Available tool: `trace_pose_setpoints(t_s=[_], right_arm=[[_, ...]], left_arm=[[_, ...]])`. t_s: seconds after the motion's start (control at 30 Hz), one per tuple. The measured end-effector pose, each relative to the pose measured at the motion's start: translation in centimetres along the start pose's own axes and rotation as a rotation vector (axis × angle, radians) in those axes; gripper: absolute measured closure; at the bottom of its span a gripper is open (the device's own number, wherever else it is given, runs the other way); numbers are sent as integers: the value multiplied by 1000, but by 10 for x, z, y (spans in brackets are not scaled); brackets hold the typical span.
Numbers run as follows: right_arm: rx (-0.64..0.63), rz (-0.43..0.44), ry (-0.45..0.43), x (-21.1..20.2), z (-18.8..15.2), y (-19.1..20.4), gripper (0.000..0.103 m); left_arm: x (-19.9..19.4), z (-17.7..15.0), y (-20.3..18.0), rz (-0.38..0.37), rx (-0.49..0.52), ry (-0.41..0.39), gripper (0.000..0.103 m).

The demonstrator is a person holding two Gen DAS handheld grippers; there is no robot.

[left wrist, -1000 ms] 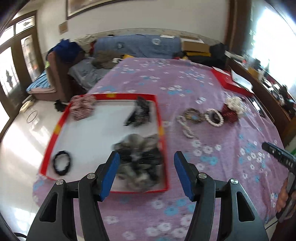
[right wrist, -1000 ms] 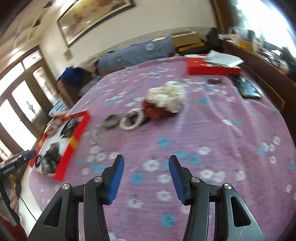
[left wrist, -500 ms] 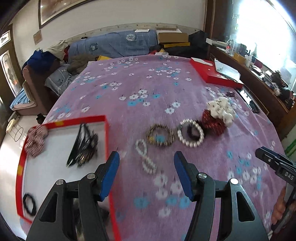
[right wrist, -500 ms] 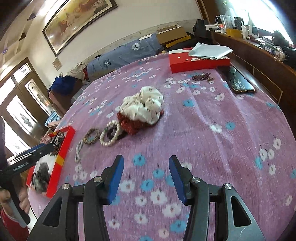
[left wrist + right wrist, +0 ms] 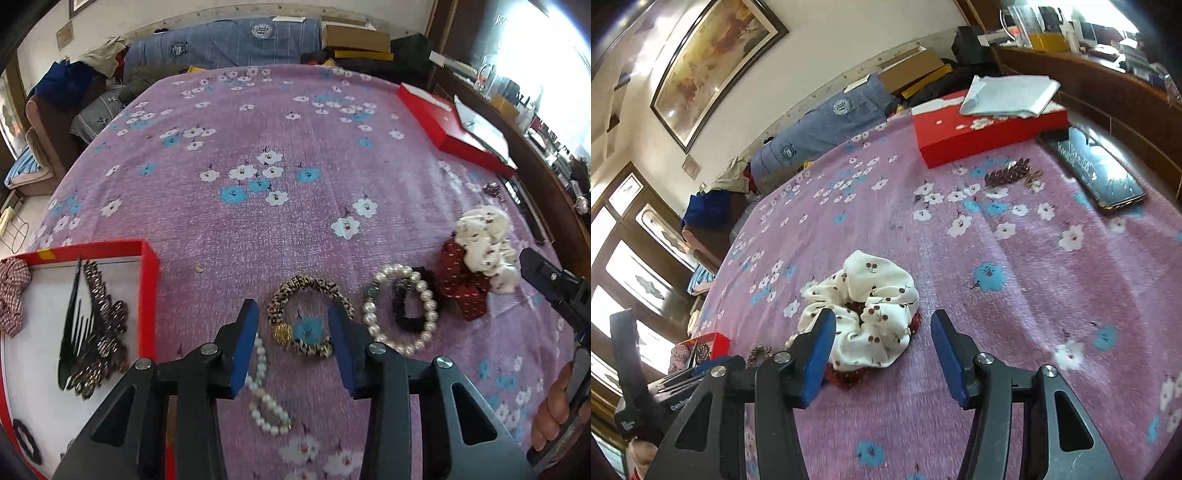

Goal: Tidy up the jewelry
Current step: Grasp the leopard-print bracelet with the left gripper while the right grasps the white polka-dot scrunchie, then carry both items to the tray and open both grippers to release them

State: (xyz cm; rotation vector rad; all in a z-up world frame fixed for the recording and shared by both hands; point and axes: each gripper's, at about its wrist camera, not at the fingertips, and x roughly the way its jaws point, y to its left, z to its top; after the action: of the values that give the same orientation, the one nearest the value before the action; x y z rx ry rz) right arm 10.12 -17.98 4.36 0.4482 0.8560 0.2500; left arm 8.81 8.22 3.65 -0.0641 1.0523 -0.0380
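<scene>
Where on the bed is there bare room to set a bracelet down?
The wide stretch of purple bedspread beyond the leopard bracelet, between the red tray and red box, is bare. It is crowded around the pearl bracelet and white scrunchie.

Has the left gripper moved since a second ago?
Yes. The left gripper has swung off the red tray, now at the picture's left, over to the leopard-print bracelet. Its fingers have just been closing, not yet gripping it.

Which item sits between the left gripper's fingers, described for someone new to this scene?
On the purple floral bedspread, right of the red-rimmed tray, a row of bracelets lies. The leopard-print bracelet is the middle ring, left of the big pearl bracelet: the only patterned brown-and-black fabric band, with a gold bead.
</scene>
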Motion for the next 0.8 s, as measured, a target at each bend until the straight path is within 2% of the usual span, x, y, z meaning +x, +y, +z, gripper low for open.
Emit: trace_pose_setpoints(t_s=[0.3,0.37,0.4,0.43,0.5,0.8], right_arm=[[-50,-2,16,19,3,3,47],[-63,-2,12,19,1,4,69],[-70,-2,19,20,1,5,82],[-71,0,20,19,0,5,84],[-62,2,10,17,1,2,91],[-73,28,-49,-8,-2,7,94]], left_arm=[[26,4,2,26,-10,32,65],[26,3,-3,30,18,29,76],[26,2,-7,37,37,33,94],[25,2,-10,51,57,37,97],[18,1,-14,48,61,12,98],[-42,-12,-28,2,71,-116,97]])
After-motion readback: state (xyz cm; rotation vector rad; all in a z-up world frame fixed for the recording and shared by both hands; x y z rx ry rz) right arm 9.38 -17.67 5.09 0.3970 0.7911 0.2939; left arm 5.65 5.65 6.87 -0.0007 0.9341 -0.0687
